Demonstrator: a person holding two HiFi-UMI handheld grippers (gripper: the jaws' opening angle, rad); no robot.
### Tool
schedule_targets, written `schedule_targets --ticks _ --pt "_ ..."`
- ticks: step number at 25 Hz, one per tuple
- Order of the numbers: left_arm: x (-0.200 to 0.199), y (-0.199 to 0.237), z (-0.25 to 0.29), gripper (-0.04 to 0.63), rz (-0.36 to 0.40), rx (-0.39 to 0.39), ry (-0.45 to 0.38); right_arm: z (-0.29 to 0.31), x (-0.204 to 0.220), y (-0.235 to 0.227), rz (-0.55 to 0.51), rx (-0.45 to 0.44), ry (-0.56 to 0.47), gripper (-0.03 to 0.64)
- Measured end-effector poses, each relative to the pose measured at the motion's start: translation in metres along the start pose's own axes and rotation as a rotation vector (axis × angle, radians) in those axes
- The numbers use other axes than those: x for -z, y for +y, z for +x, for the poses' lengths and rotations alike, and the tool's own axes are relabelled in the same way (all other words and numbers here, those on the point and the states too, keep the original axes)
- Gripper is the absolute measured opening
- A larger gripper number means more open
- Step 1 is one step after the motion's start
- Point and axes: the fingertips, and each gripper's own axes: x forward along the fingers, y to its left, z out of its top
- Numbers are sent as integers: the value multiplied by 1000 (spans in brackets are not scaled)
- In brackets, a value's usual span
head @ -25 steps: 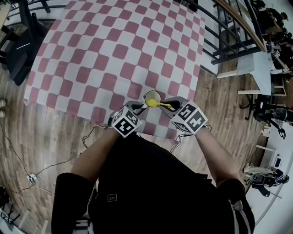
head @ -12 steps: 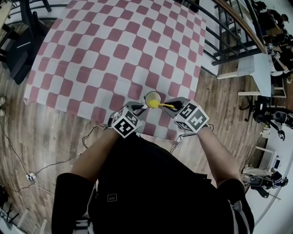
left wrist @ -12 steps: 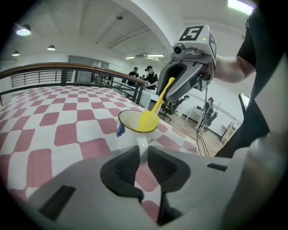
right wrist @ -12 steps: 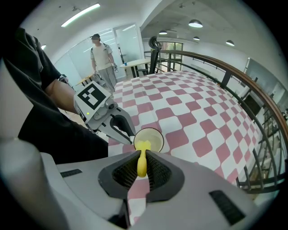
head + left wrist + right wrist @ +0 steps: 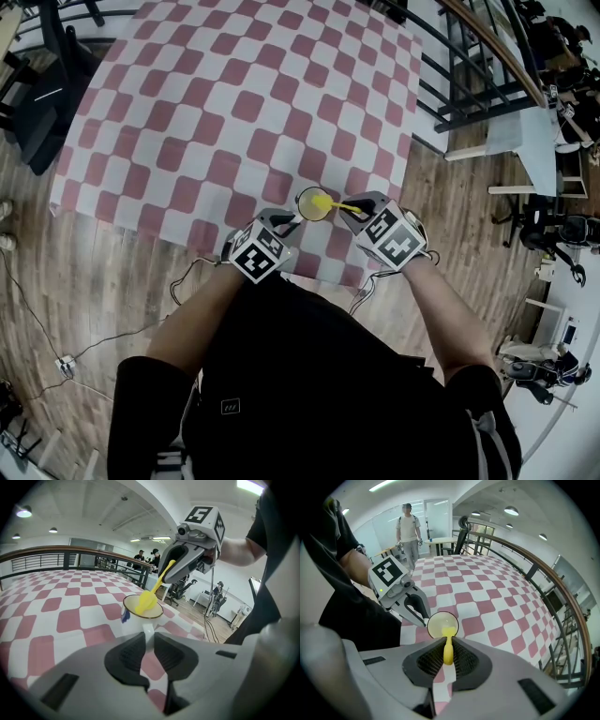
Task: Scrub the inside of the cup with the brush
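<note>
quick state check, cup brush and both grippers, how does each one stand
cup: upright on the checked tablecloth, brush head inside
brush: tilted, head in the cup, handle gripped
left gripper: shut on the cup's handle
right gripper: shut on the brush's handle

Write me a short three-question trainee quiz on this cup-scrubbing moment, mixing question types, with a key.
1. True or false: the head of the brush is inside the cup.
2. What is the left gripper shut on? A) the cup's handle B) the brush C) nothing
3. Fill in: the right gripper holds the brush by its ____.
Key: 1 true; 2 A; 3 handle.
</note>
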Motion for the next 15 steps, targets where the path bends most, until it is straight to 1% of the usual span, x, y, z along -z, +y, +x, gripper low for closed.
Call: schedule_targets --ticks 7,15 --pt "-2 1 -2 61 -10 2 -13 4 -10 -6 -10 39 -22 41" --pt "0 1 -3 60 -1 -2 -5 8 -33 2 -19 22 -69 41"
